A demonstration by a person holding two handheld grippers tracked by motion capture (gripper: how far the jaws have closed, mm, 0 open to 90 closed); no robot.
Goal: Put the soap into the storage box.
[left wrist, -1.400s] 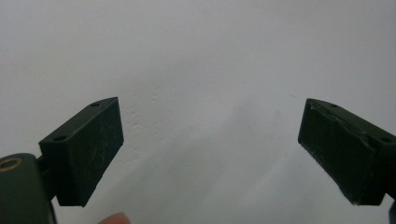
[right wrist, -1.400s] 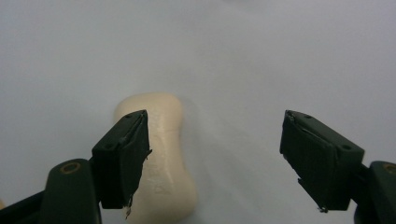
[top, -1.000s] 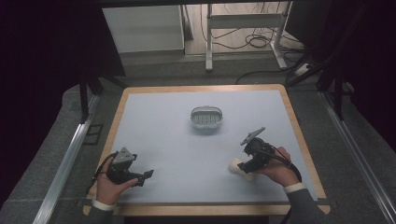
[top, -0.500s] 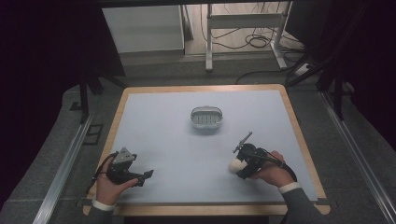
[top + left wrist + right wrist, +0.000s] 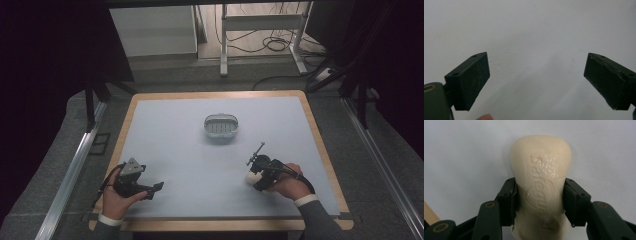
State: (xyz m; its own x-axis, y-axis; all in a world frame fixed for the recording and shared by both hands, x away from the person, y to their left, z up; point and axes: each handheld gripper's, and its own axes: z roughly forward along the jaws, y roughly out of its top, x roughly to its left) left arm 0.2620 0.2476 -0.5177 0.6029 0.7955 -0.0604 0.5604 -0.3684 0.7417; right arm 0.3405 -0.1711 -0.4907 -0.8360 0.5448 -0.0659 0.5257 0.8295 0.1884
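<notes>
Listing by view.

High view: pale table mat (image 5: 190, 150) on a wood-edged table; soap dish (image 5: 221, 126) mid-table, ribbed, nothing in it. Bar of soap (image 5: 250, 178) near the front right, well apart from the dish, pinched in the right gripper (image 5: 256, 175). Left gripper (image 5: 150, 189) at front left, low over bare mat, holding nothing.

Left gripper view: jaws spread wide, plain mat between them, a fingertip (image 5: 484, 117) at the bottom edge.

Right gripper view: jaws just closed onto the soap (image 5: 541, 187), pads pressed on its two long sides about halfway along, lettered face up, rounded end pointing away, bar lying on the mat.

Handling, judged: light, firm, waxy; likely slippery, more so if damp; edges prone to denting under hard pressure. Best grip across the narrow waist, as now, squarely and with moderate force.
</notes>
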